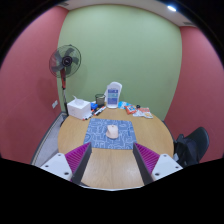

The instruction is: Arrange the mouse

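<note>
A small pale mouse [113, 130] lies near the middle of a blue patterned mouse mat [110, 134] on a round wooden table [112, 165]. My gripper [112, 158] hovers over the near part of the table, well short of the mouse. Its two fingers with magenta pads [77, 155] are spread wide apart, with only bare table and the mat's near edge between them. Nothing is held.
At the table's far side stand a white box [78, 107], a white and blue jug-like appliance [114, 95] and small items [143, 111]. A standing fan [65, 62] is beyond the table at the left. A black chair [191, 145] is at the right.
</note>
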Tool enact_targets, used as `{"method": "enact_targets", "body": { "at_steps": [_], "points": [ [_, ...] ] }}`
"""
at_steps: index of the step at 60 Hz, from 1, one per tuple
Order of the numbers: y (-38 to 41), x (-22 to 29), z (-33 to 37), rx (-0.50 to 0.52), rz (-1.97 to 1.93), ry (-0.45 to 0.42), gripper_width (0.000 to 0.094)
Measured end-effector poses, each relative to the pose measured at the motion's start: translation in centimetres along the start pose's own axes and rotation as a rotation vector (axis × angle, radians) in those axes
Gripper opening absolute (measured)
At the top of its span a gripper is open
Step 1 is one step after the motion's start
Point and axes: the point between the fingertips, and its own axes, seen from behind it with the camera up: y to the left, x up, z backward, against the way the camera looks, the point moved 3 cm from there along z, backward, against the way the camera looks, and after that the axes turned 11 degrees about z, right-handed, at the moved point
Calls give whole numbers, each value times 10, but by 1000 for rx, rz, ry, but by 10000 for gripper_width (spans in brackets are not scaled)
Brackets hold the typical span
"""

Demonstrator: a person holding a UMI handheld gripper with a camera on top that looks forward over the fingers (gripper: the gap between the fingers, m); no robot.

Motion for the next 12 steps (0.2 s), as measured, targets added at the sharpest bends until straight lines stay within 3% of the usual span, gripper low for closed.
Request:
{"method": "enact_targets", "body": {
  "at_steps": [12],
  "points": [
    [7,-15,22,8,-3,1,837]
  ]
}}
